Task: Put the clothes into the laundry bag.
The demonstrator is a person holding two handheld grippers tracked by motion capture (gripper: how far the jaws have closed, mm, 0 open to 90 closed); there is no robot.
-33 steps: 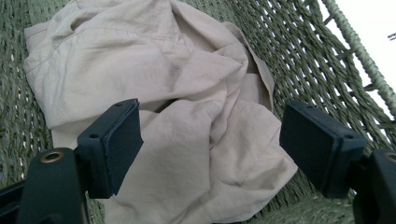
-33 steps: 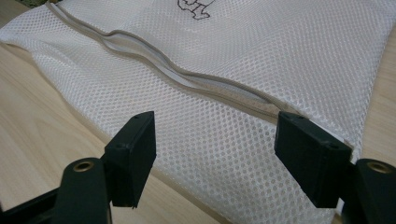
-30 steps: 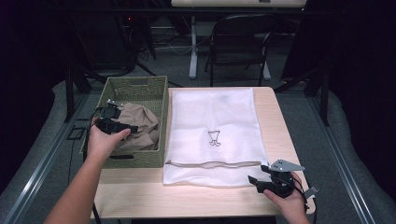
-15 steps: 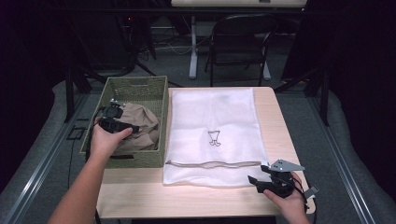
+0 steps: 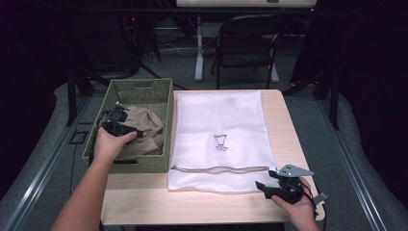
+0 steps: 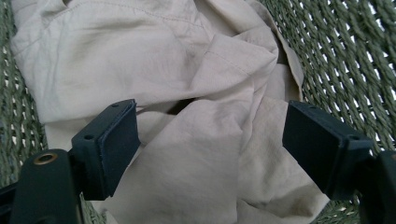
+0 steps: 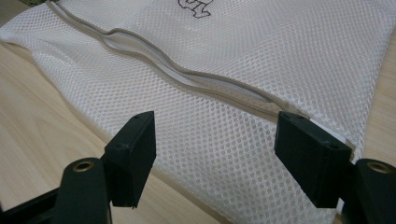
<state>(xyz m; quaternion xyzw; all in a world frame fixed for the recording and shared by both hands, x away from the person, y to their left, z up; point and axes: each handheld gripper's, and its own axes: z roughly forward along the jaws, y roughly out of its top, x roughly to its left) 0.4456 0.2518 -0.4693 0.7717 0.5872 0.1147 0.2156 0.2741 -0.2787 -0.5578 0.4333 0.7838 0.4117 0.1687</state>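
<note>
Since a second ago almost nothing had shifted: my left gripper (image 5: 126, 129) stayed low in the green woven basket (image 5: 166, 120) at the table's (image 5: 202, 204) left edge, its jaws spread wide over the crumpled beige garment (image 6: 187, 93) and gripping nothing. My right gripper (image 5: 269, 185) stayed at the near right corner, jaws equally wide and empty, straddling the near edge of the white mesh laundry bag (image 5: 219, 115), which lay flat down the table's middle with its zipper (image 7: 187, 77) partly open.
</note>
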